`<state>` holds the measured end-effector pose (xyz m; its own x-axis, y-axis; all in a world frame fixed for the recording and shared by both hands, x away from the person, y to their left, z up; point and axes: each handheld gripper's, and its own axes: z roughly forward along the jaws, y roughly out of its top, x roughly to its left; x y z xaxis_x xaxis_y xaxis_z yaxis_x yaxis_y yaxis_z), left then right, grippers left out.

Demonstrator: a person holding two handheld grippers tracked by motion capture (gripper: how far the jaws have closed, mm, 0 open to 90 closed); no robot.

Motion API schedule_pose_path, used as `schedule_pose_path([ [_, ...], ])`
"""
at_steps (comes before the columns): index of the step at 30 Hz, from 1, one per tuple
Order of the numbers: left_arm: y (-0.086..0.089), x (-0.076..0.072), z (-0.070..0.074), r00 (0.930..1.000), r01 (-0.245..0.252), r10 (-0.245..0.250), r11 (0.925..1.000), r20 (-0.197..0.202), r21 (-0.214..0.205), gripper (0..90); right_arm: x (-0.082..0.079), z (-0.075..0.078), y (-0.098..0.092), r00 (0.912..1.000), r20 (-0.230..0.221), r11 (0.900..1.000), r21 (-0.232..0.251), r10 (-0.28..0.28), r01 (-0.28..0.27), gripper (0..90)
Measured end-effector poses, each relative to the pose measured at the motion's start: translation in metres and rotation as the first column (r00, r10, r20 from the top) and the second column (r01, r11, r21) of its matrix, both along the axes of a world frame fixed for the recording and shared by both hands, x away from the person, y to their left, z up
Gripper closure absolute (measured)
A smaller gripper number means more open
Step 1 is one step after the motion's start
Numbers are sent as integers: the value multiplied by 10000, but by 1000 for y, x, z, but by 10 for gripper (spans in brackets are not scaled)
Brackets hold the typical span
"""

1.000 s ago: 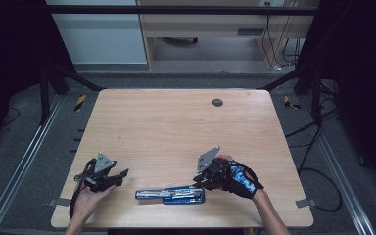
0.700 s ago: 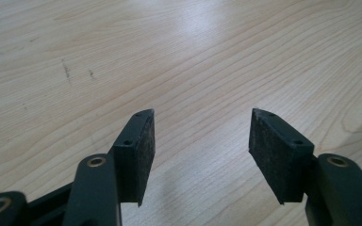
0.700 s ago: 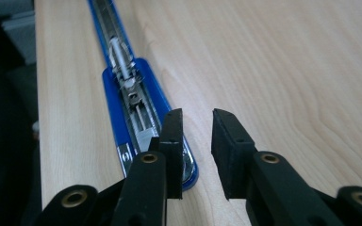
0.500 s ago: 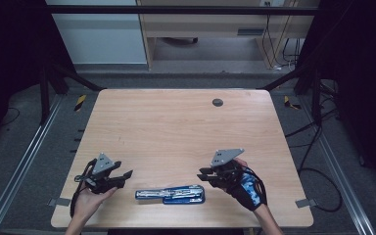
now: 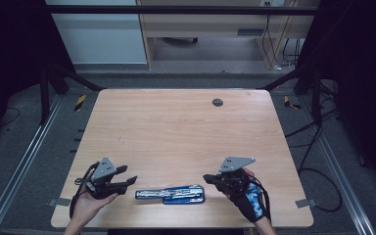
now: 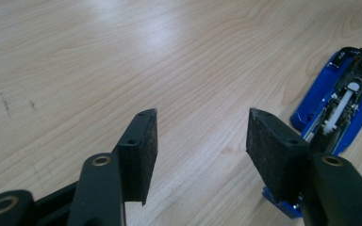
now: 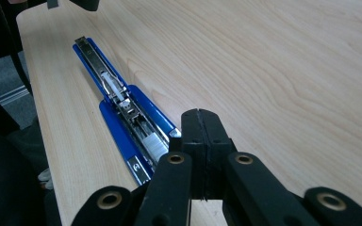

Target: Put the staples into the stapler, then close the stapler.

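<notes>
Pads of the right tool [image 7: 199, 141] have just closed on nothing beside the opened stapler [image 7: 122, 110]; left tool [image 6: 200, 136] stands apart, empty.

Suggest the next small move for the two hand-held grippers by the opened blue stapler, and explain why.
Probably bring the left hand-held gripper right to the stapler, which lies flat and folded open between both. Its jaws stand open with nothing between them, while the right hand-held gripper is shut and empty.

text: none legible | labels: none | brands: none | numbers: none
</notes>
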<state>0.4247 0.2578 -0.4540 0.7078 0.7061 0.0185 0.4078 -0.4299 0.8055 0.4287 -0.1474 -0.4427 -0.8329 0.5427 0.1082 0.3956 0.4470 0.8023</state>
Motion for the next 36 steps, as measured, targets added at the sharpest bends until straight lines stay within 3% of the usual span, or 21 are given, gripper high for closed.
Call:
schedule_pose_path([
  [4, 4, -3, 0, 9998, 187, -187, 9998, -30, -53, 447, -5, -5, 1, 10000, -35, 9999, -105, 57, -57, 900],
  [8, 6, -7, 0, 9993, 347, -349, 9993, -132, -133, 448, -11, -6, 0, 10000, -69, 9999, 104, 45, -45, 900],
  [21, -3, -13, -3, 9938, 1075, -1076, 9942, -262, -58, 386, -21, -15, 3, 9992, -279, 9994, 157, 296, -292, 900],
  [32, -7, -20, -2, 9879, 1526, -1523, 9883, -280, 83, 343, -23, -24, 12, 9963, -553, 9975, -211, 659, -671, 900],
  [36, -11, -22, -4, 9842, 1738, -1726, 9843, -388, 319, 340, -23, -27, 14, 9948, -689, 9964, -324, 754, -777, 900],
])
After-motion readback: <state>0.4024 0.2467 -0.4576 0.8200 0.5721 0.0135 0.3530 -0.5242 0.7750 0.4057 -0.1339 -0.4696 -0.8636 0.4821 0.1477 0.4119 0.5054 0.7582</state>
